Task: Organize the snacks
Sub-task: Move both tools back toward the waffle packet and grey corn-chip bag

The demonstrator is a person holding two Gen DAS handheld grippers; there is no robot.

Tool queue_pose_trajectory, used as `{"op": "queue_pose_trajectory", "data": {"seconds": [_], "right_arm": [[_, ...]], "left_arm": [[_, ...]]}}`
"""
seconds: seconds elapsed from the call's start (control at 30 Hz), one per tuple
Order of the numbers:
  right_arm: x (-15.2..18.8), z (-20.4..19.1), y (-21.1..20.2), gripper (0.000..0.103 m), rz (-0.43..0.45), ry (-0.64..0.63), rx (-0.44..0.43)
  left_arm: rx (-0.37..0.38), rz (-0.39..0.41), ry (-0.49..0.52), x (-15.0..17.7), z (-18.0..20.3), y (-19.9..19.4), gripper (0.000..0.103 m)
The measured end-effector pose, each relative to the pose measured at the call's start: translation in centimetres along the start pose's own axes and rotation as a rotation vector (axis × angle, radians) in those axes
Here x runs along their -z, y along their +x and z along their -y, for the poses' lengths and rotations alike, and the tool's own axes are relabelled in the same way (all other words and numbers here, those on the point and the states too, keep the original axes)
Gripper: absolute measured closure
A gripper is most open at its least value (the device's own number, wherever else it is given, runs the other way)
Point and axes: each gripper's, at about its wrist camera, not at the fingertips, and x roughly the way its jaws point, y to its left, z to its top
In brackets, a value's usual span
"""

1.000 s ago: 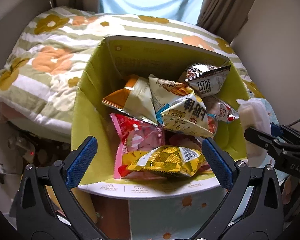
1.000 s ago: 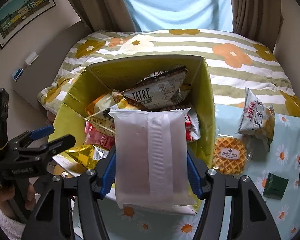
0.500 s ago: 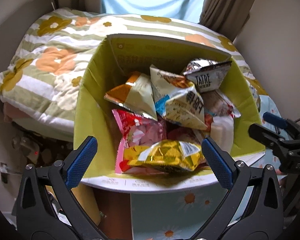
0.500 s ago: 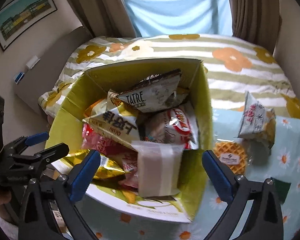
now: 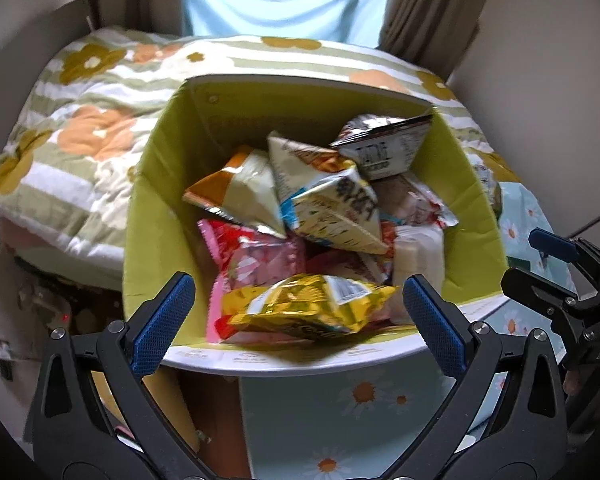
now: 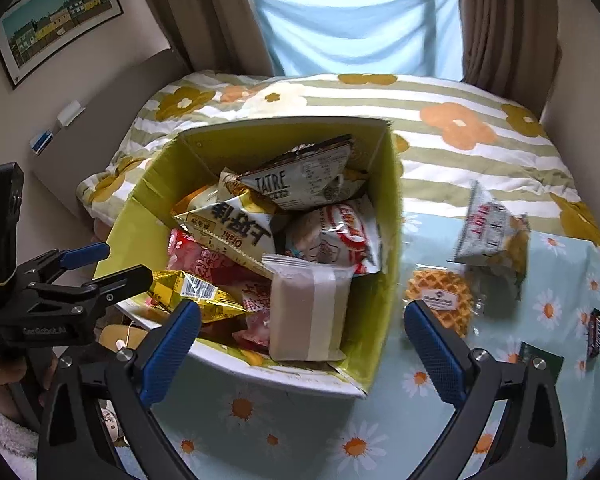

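The left gripper (image 5: 298, 320) stood wide, released, with nothing between its pads, hovering just before the near rim of the green box (image 6: 384, 300). Directly ahead of it lay a yellow foil packet (image 5: 312, 308) atop the pile, perched close to the near rim; a careless brush from either gripper could probably tip it out over the edge.

Ahead of the right gripper (image 6: 302, 344), whose jaws were also spread and empty, the pale wrapped cake (image 6: 308, 308) stood in the box's near corner, leaning on the other bags. A second ago this cake had been pinched between the right gripper's pads above the box; now it was let go and rested inside, and the gripper had drawn back from it.

Further right, beyond the right pad, a waffle (image 6: 440, 296) lay on the daisy tablecloth (image 6: 380, 440), with a white rice-cracker bag (image 6: 488, 232) just behind it and small dark bars (image 6: 594, 332) near the edge. In my judgement, reaching for these risked clipping the box wall and shifting the crowded, loosely stacked bags.
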Motion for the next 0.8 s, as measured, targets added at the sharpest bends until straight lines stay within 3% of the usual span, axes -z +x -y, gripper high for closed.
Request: {"op": "queue_pose_trajectory", "data": {"seconds": [0.3, 0.6, 0.8], "right_arm": [[2.9, 3.5, -3.8, 0.002, 0.030, 0.076, 0.100], [4.0, 10.2, -7.7, 0.002, 0.100, 0.120, 0.145], [3.8, 15.6, -9.0, 0.002, 0.088, 0.026, 0.142]], "left_arm": [[0.107, 0.027, 0.080, -0.2, 4.7, -0.2, 0.000], [0.110, 0.052, 0.131, 0.3, 11.4, -1.5, 0.000], [0.069, 0.085, 0.099, 1.1, 17.6, -1.6, 0.000]]}}
